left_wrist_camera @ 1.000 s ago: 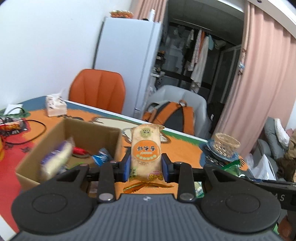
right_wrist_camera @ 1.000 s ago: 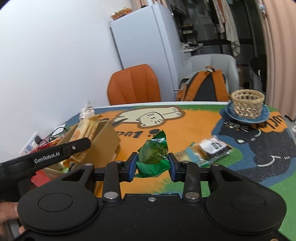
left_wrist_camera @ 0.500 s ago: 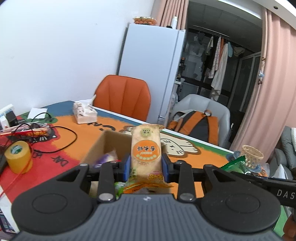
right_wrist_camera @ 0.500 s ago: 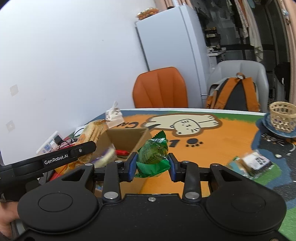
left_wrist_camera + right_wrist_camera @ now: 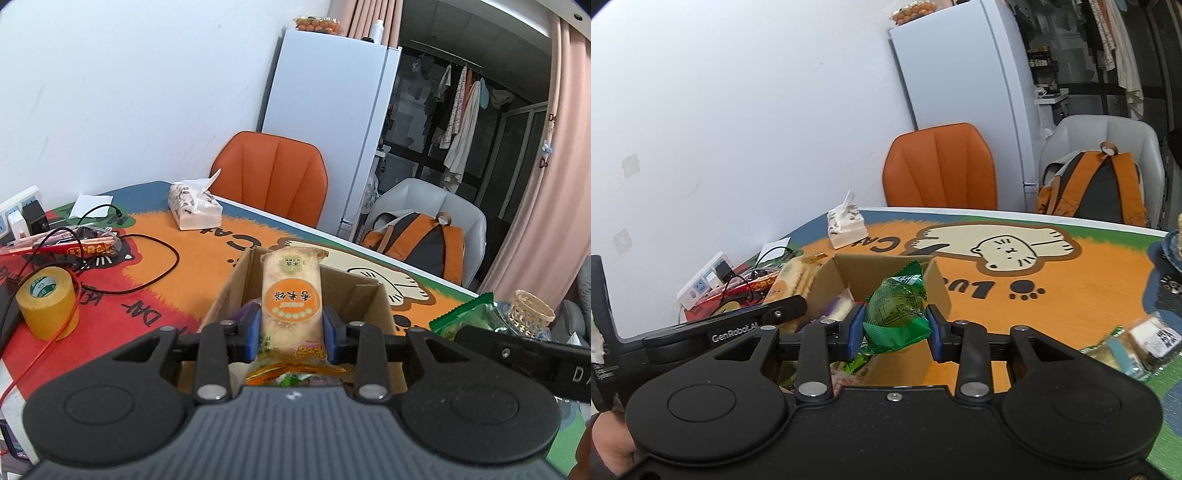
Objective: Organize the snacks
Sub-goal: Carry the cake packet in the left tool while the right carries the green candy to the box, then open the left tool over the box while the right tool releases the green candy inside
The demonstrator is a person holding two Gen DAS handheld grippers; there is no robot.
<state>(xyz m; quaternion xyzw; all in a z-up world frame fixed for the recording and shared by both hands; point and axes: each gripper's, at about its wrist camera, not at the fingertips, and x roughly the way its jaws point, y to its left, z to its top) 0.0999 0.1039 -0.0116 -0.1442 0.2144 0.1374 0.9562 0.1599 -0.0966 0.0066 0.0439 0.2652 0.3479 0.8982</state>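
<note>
My left gripper (image 5: 291, 328) is shut on an orange-and-cream rice cracker pack (image 5: 291, 295), held upright over the open cardboard box (image 5: 373, 295). My right gripper (image 5: 895, 326) is shut on a green snack packet (image 5: 897, 314) above the same box (image 5: 849, 269). Several snacks lie inside the box, partly hidden by the grippers. The cracker pack also shows in the right wrist view (image 5: 794, 277), and the green packet in the left wrist view (image 5: 465, 317).
On the orange cat-print table mat (image 5: 1071, 280) are a tissue pack (image 5: 194, 208), a yellow tape roll (image 5: 48, 302), cables and a red packet (image 5: 85, 251), and more snack packs (image 5: 1141, 339) at the right. An orange chair (image 5: 273, 181) and a backpack (image 5: 417, 240) stand behind.
Both grippers have moved left and over the box with their snacks still held. The box now sits directly under the fingers in both views.
</note>
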